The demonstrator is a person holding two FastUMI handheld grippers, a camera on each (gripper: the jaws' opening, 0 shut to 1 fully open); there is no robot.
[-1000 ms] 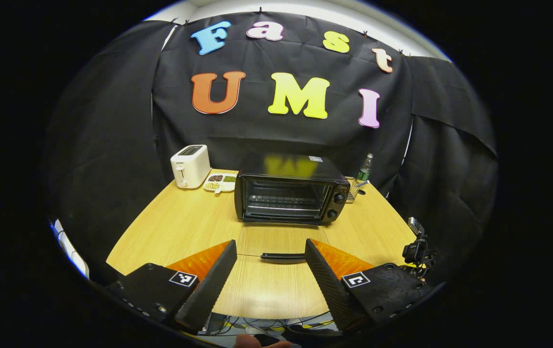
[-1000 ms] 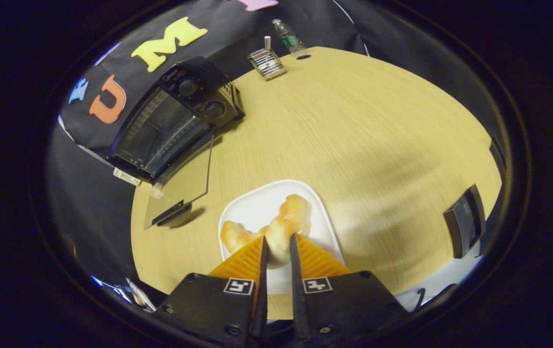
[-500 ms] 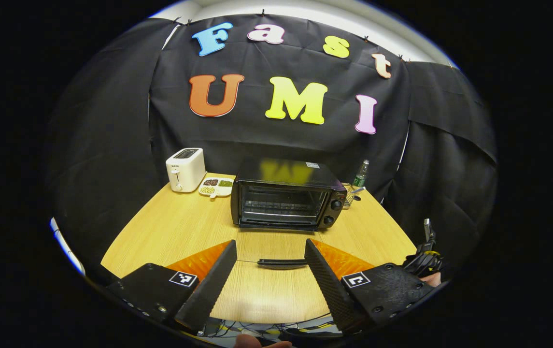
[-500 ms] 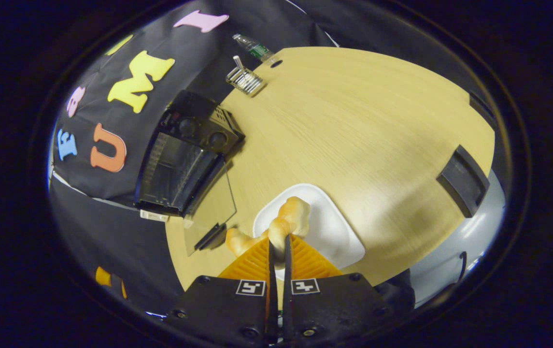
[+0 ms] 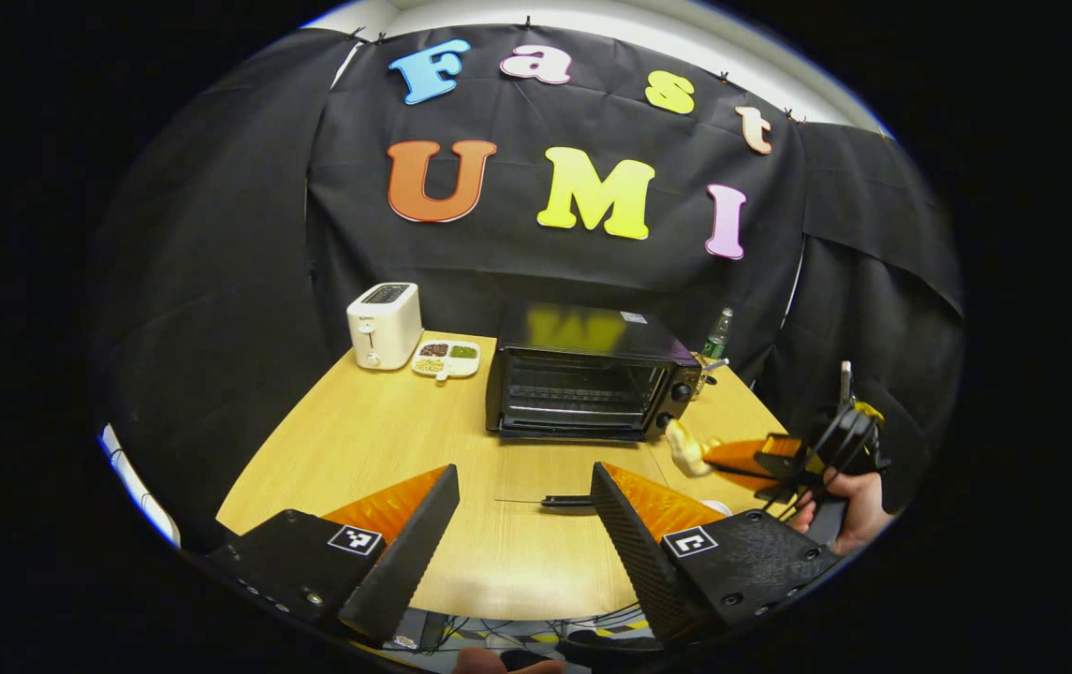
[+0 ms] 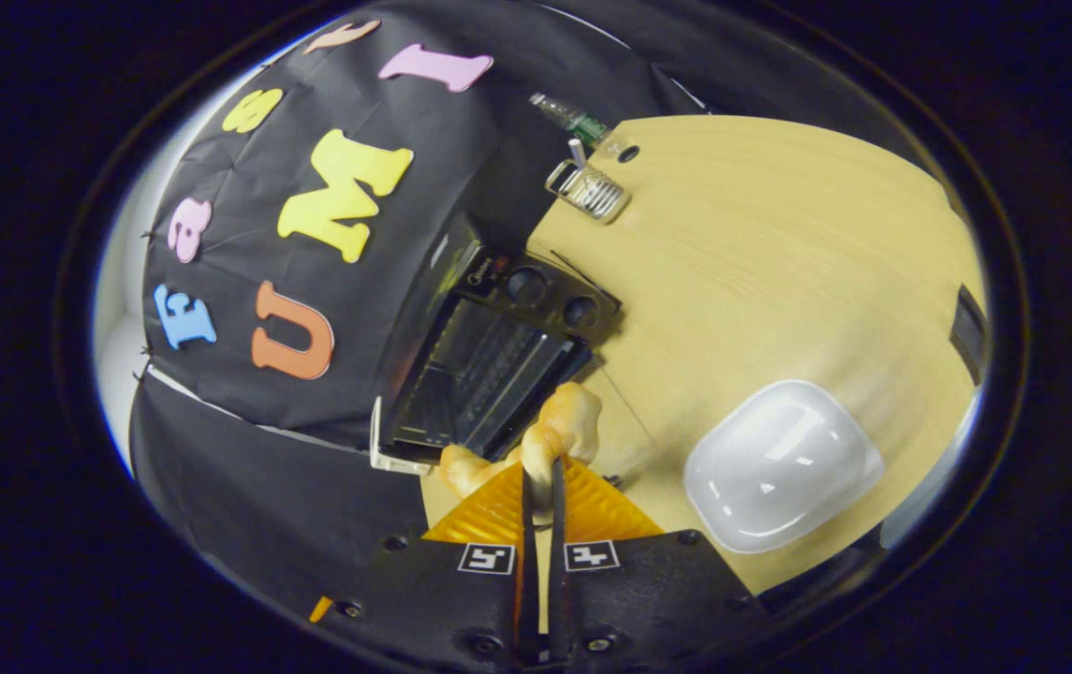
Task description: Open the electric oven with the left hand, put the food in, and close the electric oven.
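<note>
2 grippers split the work: the right gripper [image 6: 540,468] pinches the golden twisted pastry [image 6: 565,426] at frame centre toward the open black electric oven [image 6: 489,365], while the left gripper [image 5: 524,510] waits wide, empty.

black electric oven [image 5: 592,382] door open flat, golden pastry [image 6: 550,440] clamped, lifted before it

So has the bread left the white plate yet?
Yes. The bread, clamped in the right gripper, was over the plate and now sits before the open oven.
</note>
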